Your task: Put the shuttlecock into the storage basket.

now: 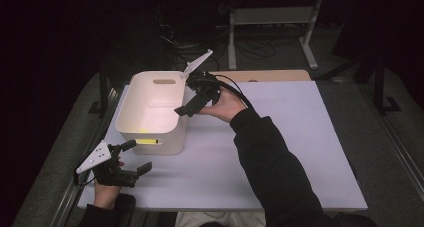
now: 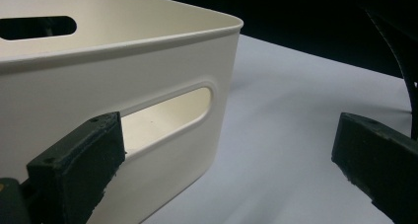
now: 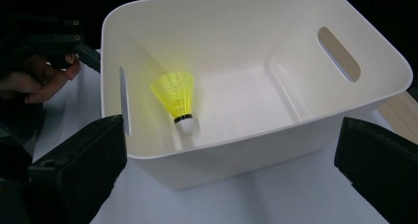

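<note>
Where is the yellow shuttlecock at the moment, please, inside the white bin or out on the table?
Inside: the shuttlecock rests on the floor of the bin.

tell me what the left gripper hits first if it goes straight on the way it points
Probably the white bin: the open left gripper faces its slotted wall, whose corner lies between the jaws, with bare table to the right.

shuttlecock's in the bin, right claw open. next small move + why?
Probably draw the right claw back from the white bin toward the mat. Its jaws stand wide with nothing between them, and the yellow shuttlecock already lies inside the bin, so nothing is left there to grip.
</note>
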{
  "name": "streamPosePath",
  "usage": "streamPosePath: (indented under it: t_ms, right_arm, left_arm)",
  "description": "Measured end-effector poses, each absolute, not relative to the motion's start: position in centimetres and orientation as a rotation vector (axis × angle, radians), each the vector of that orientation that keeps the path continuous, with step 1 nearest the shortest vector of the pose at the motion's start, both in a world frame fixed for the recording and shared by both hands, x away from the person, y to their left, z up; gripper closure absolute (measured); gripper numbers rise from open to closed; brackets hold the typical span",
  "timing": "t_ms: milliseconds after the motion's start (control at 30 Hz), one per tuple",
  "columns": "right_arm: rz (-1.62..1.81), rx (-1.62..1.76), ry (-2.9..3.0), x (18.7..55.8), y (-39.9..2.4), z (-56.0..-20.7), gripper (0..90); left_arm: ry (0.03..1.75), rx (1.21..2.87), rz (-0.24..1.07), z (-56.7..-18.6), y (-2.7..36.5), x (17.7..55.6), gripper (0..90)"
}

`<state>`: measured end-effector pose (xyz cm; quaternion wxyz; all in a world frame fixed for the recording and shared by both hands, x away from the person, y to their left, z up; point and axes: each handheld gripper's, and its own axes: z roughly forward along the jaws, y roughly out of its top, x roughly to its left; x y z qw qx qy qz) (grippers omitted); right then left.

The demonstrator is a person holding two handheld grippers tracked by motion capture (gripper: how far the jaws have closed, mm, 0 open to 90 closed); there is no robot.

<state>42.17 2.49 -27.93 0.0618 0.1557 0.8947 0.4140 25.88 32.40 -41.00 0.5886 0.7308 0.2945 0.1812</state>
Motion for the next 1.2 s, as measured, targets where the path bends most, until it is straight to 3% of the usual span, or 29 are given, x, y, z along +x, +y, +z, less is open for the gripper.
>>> streamPosePath:
  t_ms: [1200]
  right_arm:
    - [1.275,0.599,2.654,40.7,-4.7,-30.2,0.0]
  left_arm:
    - [0.690,1.706,0.424,-41.0,32.4,25.9,0.0]
